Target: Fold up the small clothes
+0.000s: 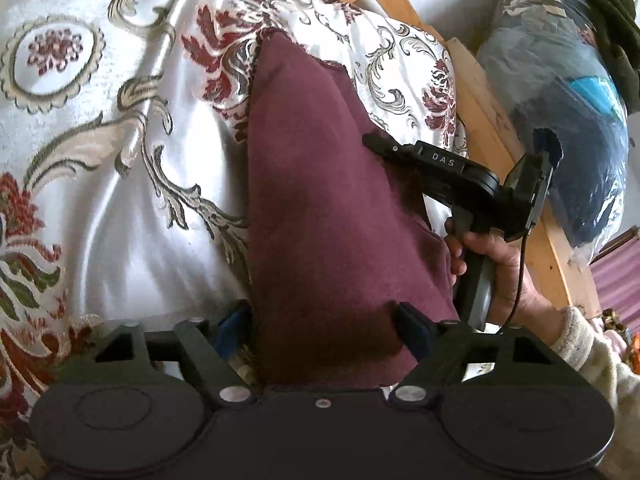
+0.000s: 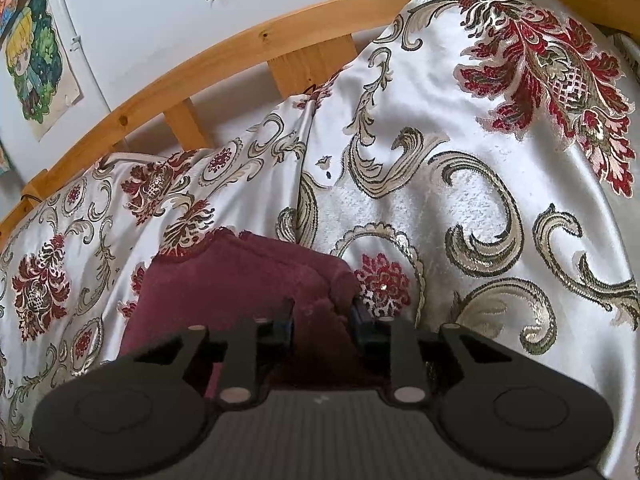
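Observation:
A maroon knit garment (image 1: pixel 320 208) lies on a white bedspread with gold and red floral patterns (image 1: pixel 100 160). My left gripper (image 1: pixel 324 320) stands open, its fingers on either side of the garment's near end. My right gripper (image 1: pixel 374 142) reaches in from the right with its tips on the garment's right edge. In the right wrist view the right gripper (image 2: pixel 322 316) has a fold of the maroon garment (image 2: pixel 240 276) between its fingers; the jaws look partly closed around it.
A wooden bed frame (image 1: pixel 492 120) runs along the right, and a clear plastic bag of dark clothes (image 1: pixel 560 100) lies beyond it. In the right wrist view a wooden headboard rail (image 2: pixel 224 56) and a white wall with cartoon posters (image 2: pixel 36 64) are behind the bedspread (image 2: pixel 460 200).

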